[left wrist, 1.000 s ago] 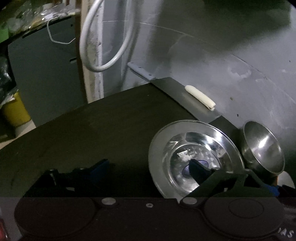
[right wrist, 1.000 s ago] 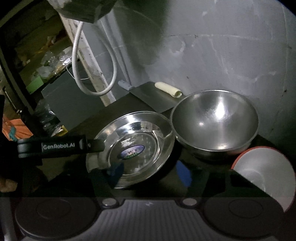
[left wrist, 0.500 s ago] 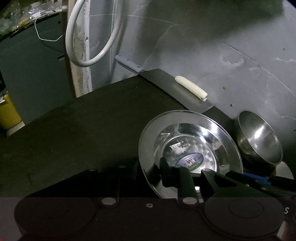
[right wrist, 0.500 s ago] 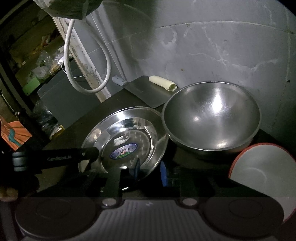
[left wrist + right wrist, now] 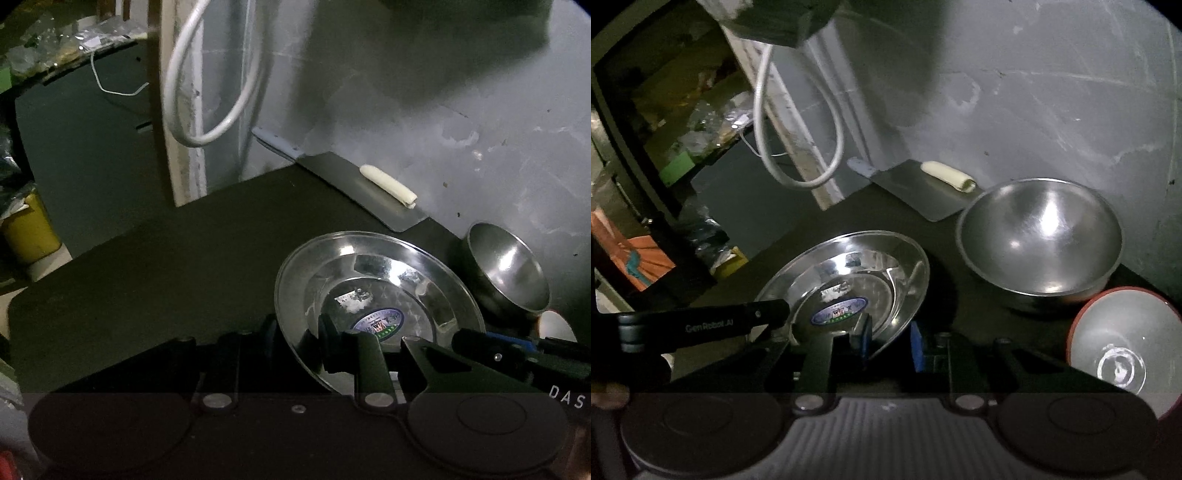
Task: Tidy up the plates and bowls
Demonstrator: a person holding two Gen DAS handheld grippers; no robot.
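The round shiny steel plate (image 5: pixel 376 291) sits lower centre, its near rim clamped by my left gripper (image 5: pixel 295 341) and right gripper (image 5: pixel 888 341), both narrowed onto it.

Plate (image 5: pixel 849 280) on table (image 5: pixel 166 266), near edge, rim lifted. Both grippers clamp its near rim: left gripper (image 5: pixel 295 339) at left, right gripper (image 5: pixel 888 343) at right. Big bowl (image 5: pixel 1039 240) right of plate; smaller bowl (image 5: pixel 1123 347) nearer, further right. Cleaver (image 5: pixel 916 188) behind, by wall, a roll (image 5: pixel 947 176) on its blade.
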